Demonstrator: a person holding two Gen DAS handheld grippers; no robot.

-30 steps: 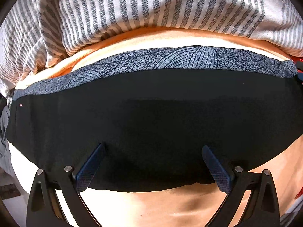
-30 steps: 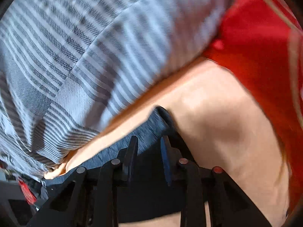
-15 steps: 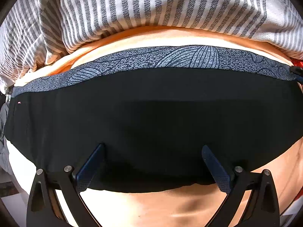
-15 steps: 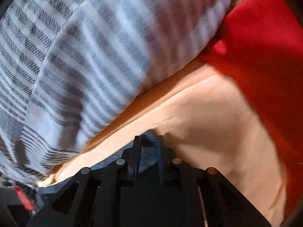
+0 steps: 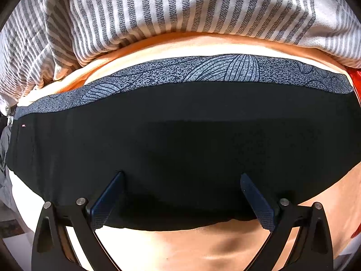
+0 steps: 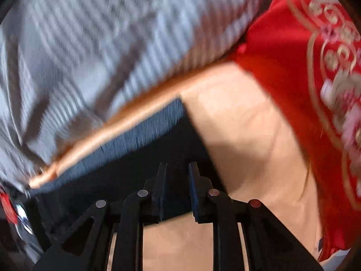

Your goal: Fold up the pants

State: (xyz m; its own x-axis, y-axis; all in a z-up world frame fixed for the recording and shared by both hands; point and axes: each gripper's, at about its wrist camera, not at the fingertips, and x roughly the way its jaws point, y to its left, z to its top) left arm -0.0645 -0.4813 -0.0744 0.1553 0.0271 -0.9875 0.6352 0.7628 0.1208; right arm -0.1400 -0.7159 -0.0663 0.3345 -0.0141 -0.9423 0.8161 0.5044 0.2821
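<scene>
My left wrist view is sharp and brightly lit; the peach sheet (image 5: 171,248) glares near white, while the black pants (image 5: 180,135) read as flat, detail-free dark. My right wrist view is heavily motion-blurred, smearing the striped blanket (image 6: 101,45) and red cloth (image 6: 315,79). Both views show fisheye bending and dark corner vignetting.

You're working on a peach-orange sheet (image 5: 203,248). The black pants (image 5: 180,146) lie flat on it, a grey striped cloth (image 5: 180,6) bunched beyond them. A red patterned cloth (image 6: 293,56) lies alongside.
</scene>
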